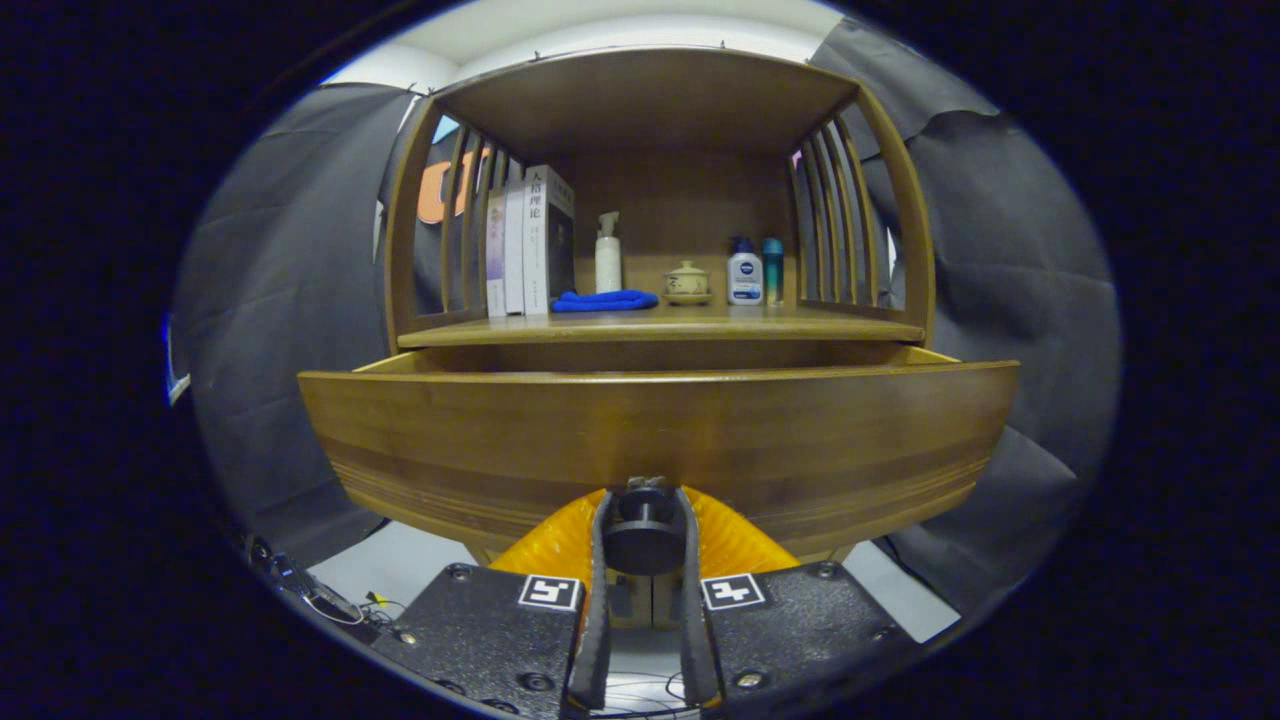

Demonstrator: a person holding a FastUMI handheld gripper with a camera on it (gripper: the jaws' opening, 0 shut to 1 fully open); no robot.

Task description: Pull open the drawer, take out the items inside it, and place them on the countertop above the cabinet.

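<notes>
Wooden cabinet (655, 200) is being faced, its drawer (655, 440) already drawn partway out beneath the countertop (660, 328); the contents are being hidden by the drawer front. The dark round knob (644, 532) is being clamped by the gripper (644, 525), and should be drawn straight back, level.

Brown wooden drawer (655, 430), blue cloth (604, 300)

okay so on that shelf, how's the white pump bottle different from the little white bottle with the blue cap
The white pump bottle is taller and slimmer, topped by a pump head; the blue-capped bottle is squatter with a cap. The pump bottle stands just behind the blue cloth; the capped one stands beside a teal bottle. Both stand upright on the countertop. The hand-held gripper is shut on the drawer knob.
</notes>
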